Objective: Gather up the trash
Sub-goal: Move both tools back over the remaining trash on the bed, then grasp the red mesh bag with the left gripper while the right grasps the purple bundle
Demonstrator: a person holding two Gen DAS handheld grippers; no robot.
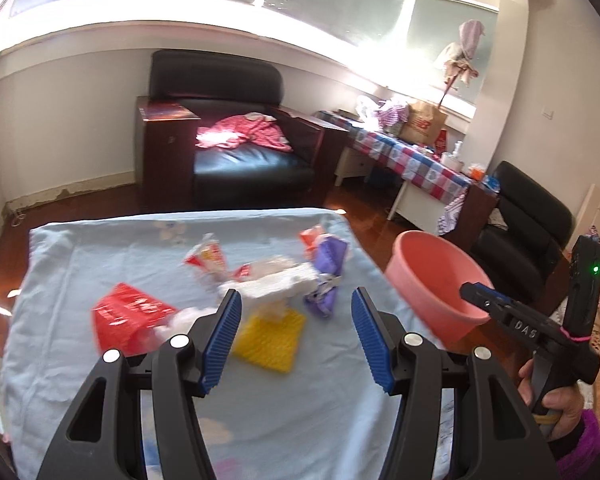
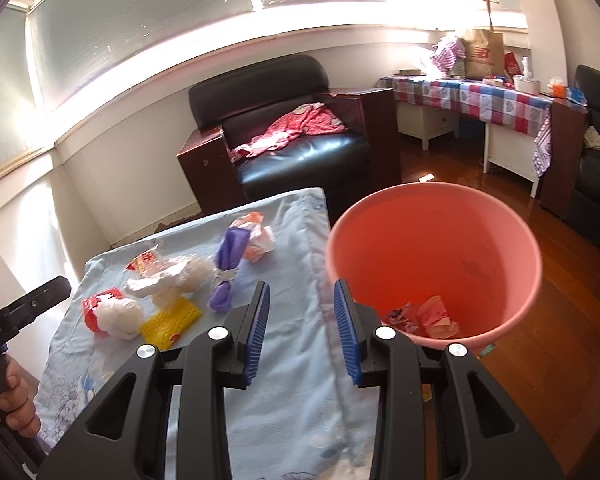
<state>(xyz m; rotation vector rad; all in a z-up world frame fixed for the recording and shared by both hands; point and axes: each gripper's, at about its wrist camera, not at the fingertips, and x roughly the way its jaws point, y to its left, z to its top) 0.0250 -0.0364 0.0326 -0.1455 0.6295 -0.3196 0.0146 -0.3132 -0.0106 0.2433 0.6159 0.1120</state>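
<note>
Both grippers, left gripper point(image 1: 296, 334) and right gripper point(image 2: 302, 330), are being held spread and empty; trash is being left clustered on the blue cloth point(image 2: 284, 360), red packet point(image 1: 128, 320) through purple wrapper point(image 1: 326, 280), with the pink bin point(image 2: 432, 264) being kept alongside, presumably for dropping

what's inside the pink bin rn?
The pink bin holds a few crumpled red-and-white wrappers at the bottom. Its near wall hides part of the floor.
</note>
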